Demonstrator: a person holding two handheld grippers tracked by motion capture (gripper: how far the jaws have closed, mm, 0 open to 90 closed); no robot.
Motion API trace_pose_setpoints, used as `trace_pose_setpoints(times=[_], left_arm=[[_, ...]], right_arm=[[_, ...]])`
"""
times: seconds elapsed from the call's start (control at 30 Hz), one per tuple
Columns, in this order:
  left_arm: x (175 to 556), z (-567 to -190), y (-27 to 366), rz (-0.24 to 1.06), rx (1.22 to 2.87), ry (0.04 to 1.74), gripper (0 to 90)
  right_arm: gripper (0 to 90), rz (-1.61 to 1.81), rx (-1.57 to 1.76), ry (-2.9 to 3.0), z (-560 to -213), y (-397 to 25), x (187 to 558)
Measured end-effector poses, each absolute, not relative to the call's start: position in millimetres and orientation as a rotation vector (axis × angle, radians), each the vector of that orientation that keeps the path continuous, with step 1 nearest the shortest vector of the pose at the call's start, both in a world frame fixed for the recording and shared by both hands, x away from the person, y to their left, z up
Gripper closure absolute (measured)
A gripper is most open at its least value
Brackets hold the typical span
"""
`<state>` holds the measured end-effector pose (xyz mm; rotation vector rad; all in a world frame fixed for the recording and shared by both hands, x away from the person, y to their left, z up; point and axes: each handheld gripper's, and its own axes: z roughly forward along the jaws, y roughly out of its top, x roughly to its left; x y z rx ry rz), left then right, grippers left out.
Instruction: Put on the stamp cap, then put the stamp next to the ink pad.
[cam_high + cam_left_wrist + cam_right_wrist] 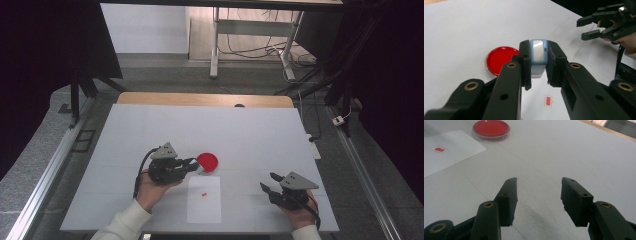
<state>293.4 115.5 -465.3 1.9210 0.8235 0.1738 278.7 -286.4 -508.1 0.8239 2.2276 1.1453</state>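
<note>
Left gripper (pixel 537 62) pinching small blue-and-white device (pixel 538 56) above table (pixel 150 130), beside red dish (pixel 499 60). Right gripper (pixel 539 200) spread wide, holding nothing.

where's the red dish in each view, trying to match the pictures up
High view: the red dish sits mid-table, just right of the left hand-held gripper.
Left gripper view: the red dish lies left of centre, partly behind the left jaw.
Right gripper view: the red dish is at the top, left of centre.
Shared landmark: the white sheet with a small red mark, lying beside the dish.
</note>
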Motion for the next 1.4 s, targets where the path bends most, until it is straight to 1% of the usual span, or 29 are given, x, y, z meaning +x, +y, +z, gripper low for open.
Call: trace_pose_setpoints(times=[0.2, 0.57, 0.97, 1.13, 1.4], left_arm=[[298, -468, 121, 0.177, 1.932, 0.837, 75.5], [307, -472, 129, 0.193, 1.94, 0.875, 75.4], [323, -480, 131, 0.309, 2.016, 0.936, 75.4], [331, -486, 128, 0.335, 2.074, 0.951, 75.3], [341, -493, 128, 0.342, 2.106, 0.982, 75.3]], right_arm=[[46.6, 1.128, 0.832, 2.237, -511, -292, 281], [46.2, 1.125, 0.822, 2.235, -513, -292, 281], [46.1, 1.102, 0.827, 2.231, -512, -293, 275], [45.8, 1.102, 0.831, 2.24, -514, -294, 276], [45.6, 1.094, 0.834, 2.245, -515, -293, 277]])
